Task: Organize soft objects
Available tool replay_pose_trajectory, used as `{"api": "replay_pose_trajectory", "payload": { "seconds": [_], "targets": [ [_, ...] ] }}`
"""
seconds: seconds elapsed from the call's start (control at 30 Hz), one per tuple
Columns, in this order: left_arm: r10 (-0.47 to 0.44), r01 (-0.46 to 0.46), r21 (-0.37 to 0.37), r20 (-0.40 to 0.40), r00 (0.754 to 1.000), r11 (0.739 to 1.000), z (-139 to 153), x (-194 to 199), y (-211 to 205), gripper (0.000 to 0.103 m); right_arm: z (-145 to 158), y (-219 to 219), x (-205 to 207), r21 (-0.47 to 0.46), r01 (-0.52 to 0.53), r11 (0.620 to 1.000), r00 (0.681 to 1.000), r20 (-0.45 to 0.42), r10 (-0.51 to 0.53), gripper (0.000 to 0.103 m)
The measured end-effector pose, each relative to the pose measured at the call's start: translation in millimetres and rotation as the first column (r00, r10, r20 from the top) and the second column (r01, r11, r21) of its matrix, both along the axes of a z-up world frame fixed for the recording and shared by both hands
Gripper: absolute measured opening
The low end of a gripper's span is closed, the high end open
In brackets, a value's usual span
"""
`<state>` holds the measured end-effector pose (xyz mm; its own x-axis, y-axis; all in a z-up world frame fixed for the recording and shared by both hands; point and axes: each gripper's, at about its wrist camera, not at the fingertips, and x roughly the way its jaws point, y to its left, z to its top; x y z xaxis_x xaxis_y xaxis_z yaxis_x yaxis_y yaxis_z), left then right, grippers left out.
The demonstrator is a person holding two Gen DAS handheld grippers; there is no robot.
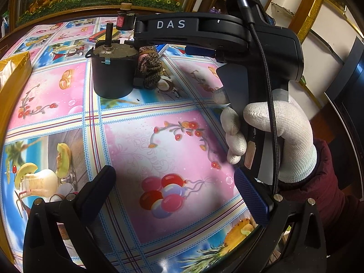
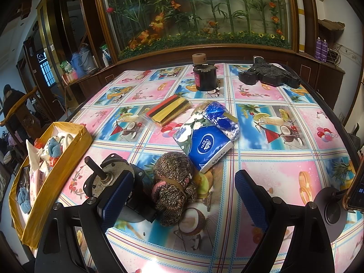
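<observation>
A brown knitted soft item (image 2: 174, 184) lies on the patterned tablecloth, just ahead of my open right gripper (image 2: 184, 195), between its two blue pads and nearer the left one. It also shows in the left wrist view (image 1: 150, 68), half hidden behind a black motor (image 1: 112, 70). Blue tissue packs (image 2: 208, 145) lie just beyond it. A yellow box (image 2: 75, 136) at the left holds several soft items. My left gripper (image 1: 175, 193) is open and empty above the cloth. The right gripper (image 1: 204, 36), held in a white-gloved hand, crosses the left wrist view.
The black motor (image 2: 107, 177) stands by my right gripper's left finger. A dark jar (image 2: 204, 75), a black device (image 2: 268, 74) and a striped gold packet (image 2: 169, 110) sit farther back. A wooden cabinet with fake flowers (image 2: 193, 22) closes the far side.
</observation>
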<state>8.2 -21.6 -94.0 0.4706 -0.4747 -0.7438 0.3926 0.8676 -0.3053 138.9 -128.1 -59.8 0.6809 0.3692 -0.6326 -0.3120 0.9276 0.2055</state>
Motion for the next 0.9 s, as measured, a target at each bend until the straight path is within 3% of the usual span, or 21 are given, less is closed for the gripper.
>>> {"api": "replay_pose_trajectory", "payload": {
  "seconds": [0.9],
  "targets": [
    [-0.009, 0.009, 0.017, 0.001, 1.0, 1.0, 1.3, -3.8, 0.3, 0.103, -0.6, 2.1, -0.6, -0.006, -0.001, 1.0, 1.0, 0.001, 0.001, 0.092]
  ]
}}
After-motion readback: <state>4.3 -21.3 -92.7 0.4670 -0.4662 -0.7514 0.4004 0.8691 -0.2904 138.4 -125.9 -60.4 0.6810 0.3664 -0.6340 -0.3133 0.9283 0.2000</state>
